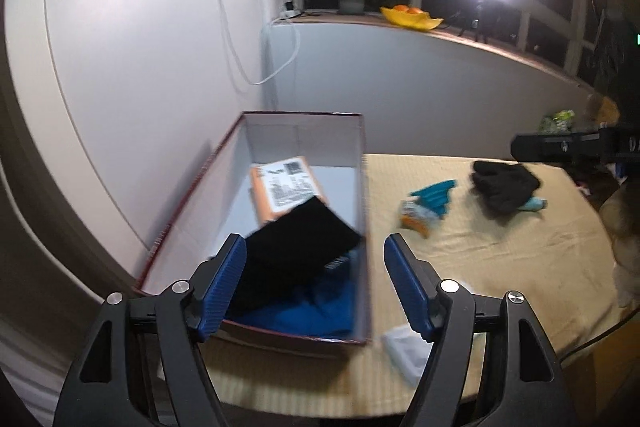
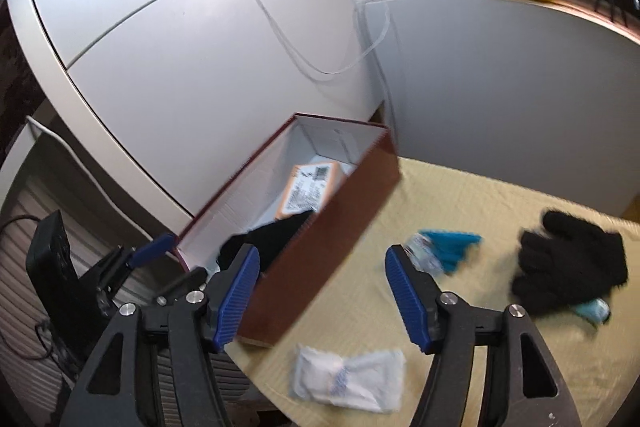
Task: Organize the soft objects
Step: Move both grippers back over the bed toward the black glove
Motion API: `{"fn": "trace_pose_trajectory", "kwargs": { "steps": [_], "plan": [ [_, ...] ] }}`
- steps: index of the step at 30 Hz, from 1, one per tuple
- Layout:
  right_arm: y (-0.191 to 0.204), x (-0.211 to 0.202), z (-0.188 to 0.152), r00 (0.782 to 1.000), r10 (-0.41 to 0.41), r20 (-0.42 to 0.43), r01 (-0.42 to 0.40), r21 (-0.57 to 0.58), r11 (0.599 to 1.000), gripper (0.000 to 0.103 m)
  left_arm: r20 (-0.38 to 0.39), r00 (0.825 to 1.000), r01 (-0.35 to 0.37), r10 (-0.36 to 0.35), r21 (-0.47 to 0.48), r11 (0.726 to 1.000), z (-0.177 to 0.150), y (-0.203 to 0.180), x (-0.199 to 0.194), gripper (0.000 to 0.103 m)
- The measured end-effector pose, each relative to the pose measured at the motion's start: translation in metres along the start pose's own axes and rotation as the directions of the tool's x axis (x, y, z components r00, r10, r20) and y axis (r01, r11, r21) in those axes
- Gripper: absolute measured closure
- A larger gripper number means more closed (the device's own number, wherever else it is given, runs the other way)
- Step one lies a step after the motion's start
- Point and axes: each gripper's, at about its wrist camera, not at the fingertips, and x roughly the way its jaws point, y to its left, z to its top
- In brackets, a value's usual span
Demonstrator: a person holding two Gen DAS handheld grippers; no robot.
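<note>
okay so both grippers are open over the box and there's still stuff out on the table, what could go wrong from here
1. The left gripper hangs low at the box's near end; a sideways move could knock the wall and shove the box.
2. The white packet lies near the table's front edge, so a clumsy grab may push it off.
3. The black gloves cover a small light-blue item; the right gripper might snag both.

Both wrist views face the box (image 1: 304, 227) (image 2: 320, 227) closely from above.
</note>
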Motion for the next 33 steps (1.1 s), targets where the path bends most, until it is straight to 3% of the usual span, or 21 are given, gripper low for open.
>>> {"fn": "trace_pose_trajectory", "kwargs": {
  "steps": [7,17,22,26,33],
  "plan": [
    [-0.068,-0.066,-0.042,0.995,-0.071,0.076,0.062,0.122,0.991,0.04,0.019,0.993,0.119,-0.12,0.021,0.993,0.001,-0.04,-0.015,0.032],
    [-0.168,-0.145,-0.085,0.959,-0.221,0.177,0.157,0.314,0.936,0.04,-0.018,0.961,0.276,-0.276,0.047,0.96,0.011,-0.113,0.004,0.032],
    [-0.199,-0.15,-0.086,0.951,-0.258,0.171,0.19,0.334,0.923,0.037,-0.06,0.946,0.32,-0.317,0.045,0.946,0.017,-0.149,0.026,0.032],
    [-0.225,-0.146,-0.085,0.956,-0.247,0.156,0.179,0.355,0.918,0.037,-0.093,0.938,0.338,-0.334,0.037,0.94,0.021,-0.174,0.046,0.032],
    [-0.26,-0.121,-0.072,0.973,-0.216,0.084,0.171,0.37,0.913,0.037,-0.157,0.913,0.362,-0.376,-0.114,0.925,0.024,-0.19,0.095,0.032]
  ]
}}
